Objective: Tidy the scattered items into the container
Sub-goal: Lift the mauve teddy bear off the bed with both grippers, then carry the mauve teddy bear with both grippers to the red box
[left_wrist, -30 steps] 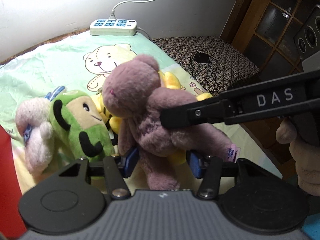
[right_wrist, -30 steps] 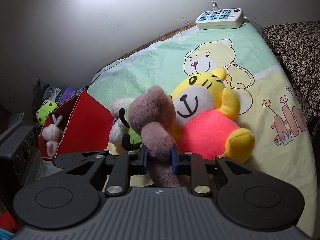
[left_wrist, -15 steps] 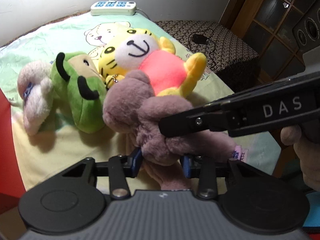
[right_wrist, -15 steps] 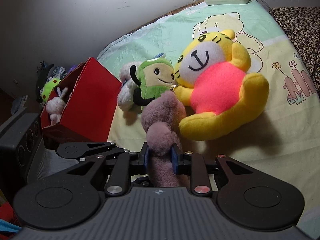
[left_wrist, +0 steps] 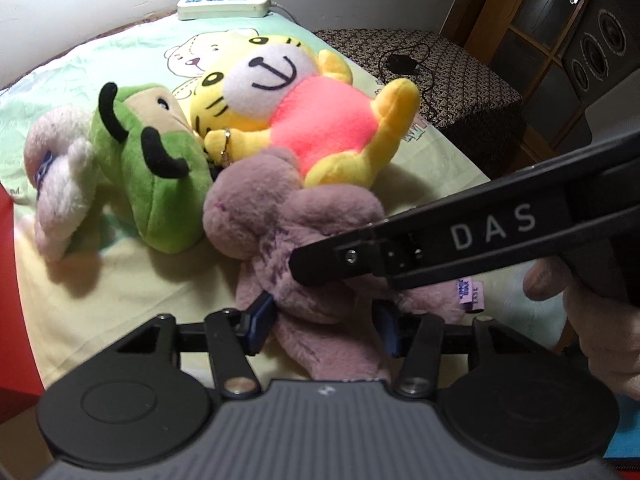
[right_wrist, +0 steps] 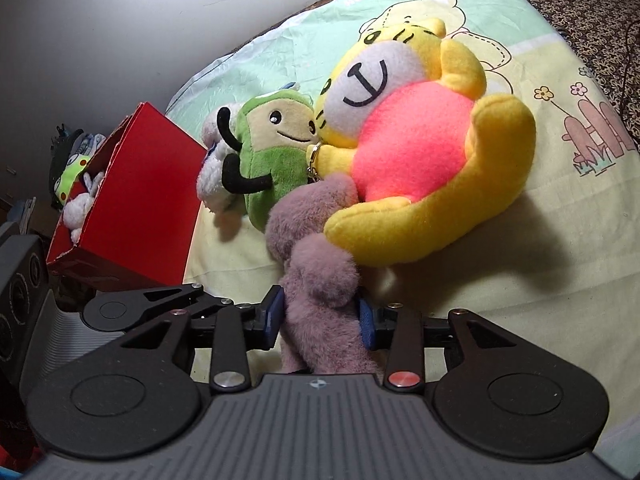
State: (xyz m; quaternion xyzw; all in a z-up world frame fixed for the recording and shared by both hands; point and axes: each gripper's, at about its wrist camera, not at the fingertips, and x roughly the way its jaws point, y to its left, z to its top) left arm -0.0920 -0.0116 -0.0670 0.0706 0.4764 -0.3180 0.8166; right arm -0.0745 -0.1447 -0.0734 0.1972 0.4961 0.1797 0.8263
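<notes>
Surface: a bed sheet (right_wrist: 560, 248), pale green and yellow, printed with a cartoon bear, flowers and a fence. A white power strip (left_wrist: 224, 1) lies at its far edge against a plain wall. Beside the bed stand a dark patterned stool (left_wrist: 452, 76) carrying a black cable, and a wooden cabinet (left_wrist: 536, 32) with glass panes.

Items, placed relative to the yellow tiger toy (right_wrist: 416, 148): green toy (right_wrist: 272, 156) touching its left side; white toy (right_wrist: 214, 184) behind the green one; red box (right_wrist: 136, 208) further left, holding small toys that are hard to make out; mauve bear (left_wrist: 296, 240) just in front, leaning on the tiger's leg.

Left gripper (left_wrist: 322, 322): blue pads pinching the bear's lower body. Right gripper (right_wrist: 322, 316): pads pinching another part of the bear; which limb cannot be told. The person's hand (left_wrist: 596, 320) is cut off at the frame edge.

Change: half a second ago the bear sat similarly low; a second ago it was raised, covering most of the tiger.
</notes>
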